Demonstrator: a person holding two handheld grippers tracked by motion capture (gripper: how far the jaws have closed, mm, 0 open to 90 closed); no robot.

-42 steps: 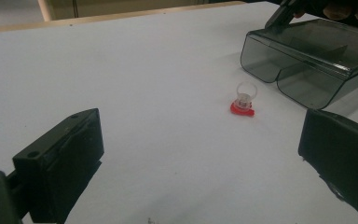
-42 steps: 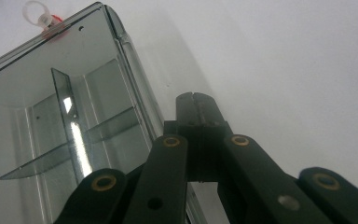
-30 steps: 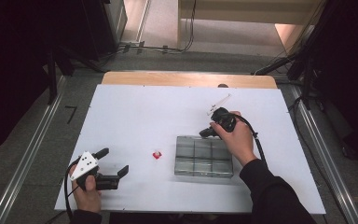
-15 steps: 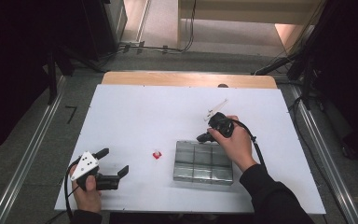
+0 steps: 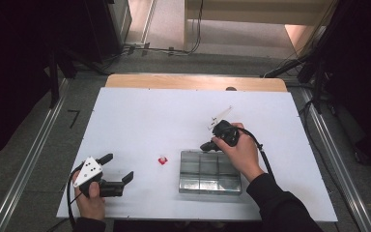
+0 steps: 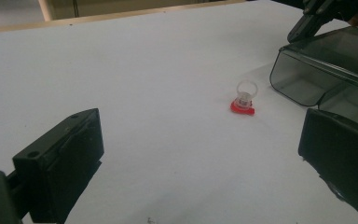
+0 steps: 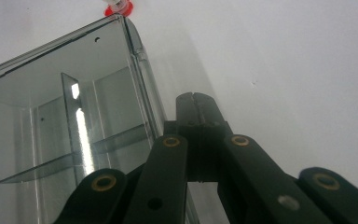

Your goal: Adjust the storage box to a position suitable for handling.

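your left claw (image 5: pixel 118 168) sits low near you, jaws spread wide, gripped in your left hand (image 5: pixel 91 200). your right claw (image 5: pixel 205 145) points down and leftward, jaws pressed together, right hand (image 5: pixel 241 150) wrapped around it.

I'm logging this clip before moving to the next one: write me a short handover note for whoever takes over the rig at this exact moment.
Left gripper: open, empty, resting near the front left of the white table, facing the small red-based clear piece.
Right gripper: jaws shut, nothing between them, tips at the far edge of the clear divided box.
Things: the box lies front centre, its compartments look empty. The red-based piece stands on the table just left of the box, untouched.
Done: nothing placed in the box.
Left: probably pick up the red-based piece and put it in a compartment.
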